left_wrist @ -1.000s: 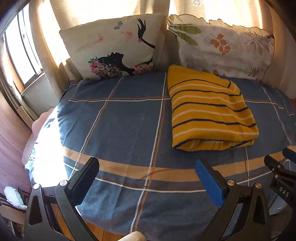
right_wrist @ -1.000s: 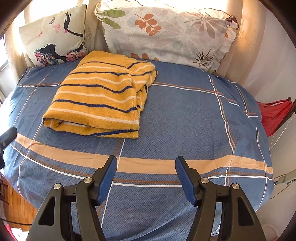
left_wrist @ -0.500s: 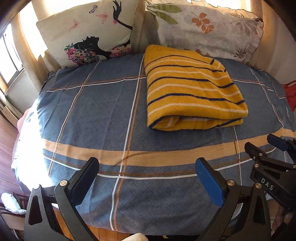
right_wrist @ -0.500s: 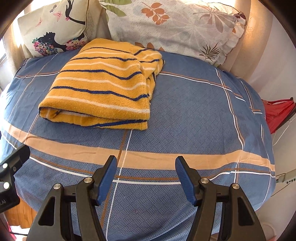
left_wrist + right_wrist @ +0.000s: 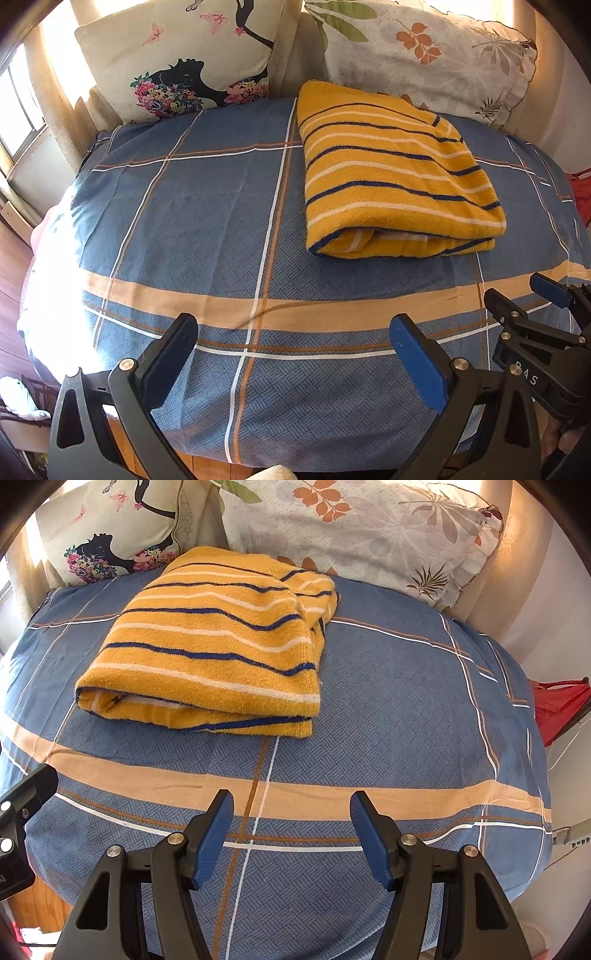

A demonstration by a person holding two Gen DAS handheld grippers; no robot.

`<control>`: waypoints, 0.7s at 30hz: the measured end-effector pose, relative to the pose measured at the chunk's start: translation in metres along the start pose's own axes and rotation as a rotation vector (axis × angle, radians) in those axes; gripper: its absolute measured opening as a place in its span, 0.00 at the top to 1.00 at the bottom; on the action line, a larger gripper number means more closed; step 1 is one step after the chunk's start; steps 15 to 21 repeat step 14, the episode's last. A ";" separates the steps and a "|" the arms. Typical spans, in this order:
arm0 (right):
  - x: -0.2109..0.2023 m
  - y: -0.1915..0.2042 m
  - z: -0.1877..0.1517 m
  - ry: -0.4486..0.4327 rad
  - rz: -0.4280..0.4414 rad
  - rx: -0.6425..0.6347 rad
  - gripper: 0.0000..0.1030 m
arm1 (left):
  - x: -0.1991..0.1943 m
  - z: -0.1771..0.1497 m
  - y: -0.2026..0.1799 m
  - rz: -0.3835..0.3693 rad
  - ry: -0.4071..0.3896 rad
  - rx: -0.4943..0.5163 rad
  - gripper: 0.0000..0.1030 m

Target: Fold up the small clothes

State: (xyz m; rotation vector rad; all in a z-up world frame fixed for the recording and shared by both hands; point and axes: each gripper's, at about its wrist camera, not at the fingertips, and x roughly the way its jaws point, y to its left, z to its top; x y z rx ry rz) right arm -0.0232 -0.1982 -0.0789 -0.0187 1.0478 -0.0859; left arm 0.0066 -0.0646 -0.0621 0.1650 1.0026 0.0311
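A yellow garment with navy and white stripes [image 5: 391, 177] lies folded into a thick rectangle on the blue plaid bed cover [image 5: 207, 206], towards the back right. It also shows in the right wrist view [image 5: 218, 646], left of centre. My left gripper [image 5: 295, 343] is open and empty above the bed's front edge. My right gripper [image 5: 291, 823] is open and empty, also near the front edge, and shows in the left wrist view [image 5: 532, 306] at the far right. Neither touches the garment.
Two pillows stand at the bed's back: one with a black silhouette print [image 5: 184, 62] and one with a leaf print [image 5: 424, 55]. A window [image 5: 14, 110] is at the left. A red cloth [image 5: 557, 705] hangs beside the bed's right edge.
Both grippers have swung and come a little closer to the bed, so the folded garment looks larger and nearer the centre. The garment itself has not moved. Both grippers stay open.
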 end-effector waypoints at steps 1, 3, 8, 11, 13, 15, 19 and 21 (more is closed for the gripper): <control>0.000 0.000 0.000 0.000 0.000 0.001 0.33 | 0.001 0.000 0.001 -0.003 0.002 -0.003 0.00; 0.001 0.000 0.001 0.000 0.002 0.003 0.32 | 0.002 0.000 0.002 -0.008 0.009 -0.009 0.00; 0.002 -0.001 0.003 -0.007 0.003 0.008 0.32 | 0.006 0.000 0.003 -0.024 0.024 -0.025 0.00; 0.003 -0.001 0.003 -0.002 0.002 0.008 0.32 | 0.007 0.000 0.003 -0.021 0.032 -0.037 0.00; 0.003 0.000 0.001 0.004 0.001 0.010 0.32 | 0.008 0.001 0.002 -0.018 0.031 -0.042 0.00; 0.004 0.000 0.001 0.006 0.001 0.010 0.32 | 0.008 0.001 0.001 -0.019 0.032 -0.042 0.00; 0.004 0.000 0.001 0.006 0.001 0.010 0.32 | 0.008 0.001 0.001 -0.019 0.032 -0.042 0.00; 0.004 0.000 0.001 0.006 0.001 0.010 0.32 | 0.008 0.001 0.001 -0.019 0.032 -0.042 0.00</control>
